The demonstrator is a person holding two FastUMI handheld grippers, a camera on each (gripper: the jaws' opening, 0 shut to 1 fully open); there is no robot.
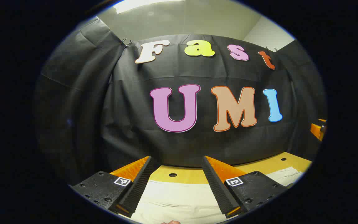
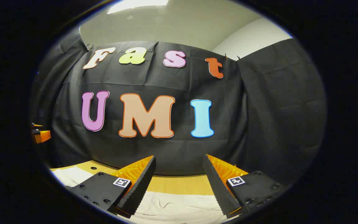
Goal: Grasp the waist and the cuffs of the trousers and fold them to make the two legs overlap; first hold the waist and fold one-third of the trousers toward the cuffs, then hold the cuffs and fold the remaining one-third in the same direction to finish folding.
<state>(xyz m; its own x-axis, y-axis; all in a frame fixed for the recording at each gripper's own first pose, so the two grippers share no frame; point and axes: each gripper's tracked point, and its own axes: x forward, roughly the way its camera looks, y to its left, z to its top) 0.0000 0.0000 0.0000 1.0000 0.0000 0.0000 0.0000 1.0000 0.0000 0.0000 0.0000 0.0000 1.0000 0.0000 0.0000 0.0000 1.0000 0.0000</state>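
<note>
Cream trousers (image 1: 179,199) lie flat on the yellow wooden table (image 1: 185,175) under my left gripper (image 1: 177,158), which hangs open just above the cloth with nothing between its fingers. More of the trousers reaches off to the right (image 1: 286,175). In the right gripper view, the trousers (image 2: 182,202) lie below my right gripper (image 2: 179,157), also open and holding nothing. A further part of the fabric shows at the left (image 2: 71,175). Each view catches the other gripper at its edge (image 1: 318,130) (image 2: 40,135).
The black cloth wall (image 1: 197,143) stands close behind the table's far edge. Small round holes (image 1: 172,175) dot the tabletop. A bit of a hand (image 1: 171,222) shows at the bottom edge of the left gripper view.
</note>
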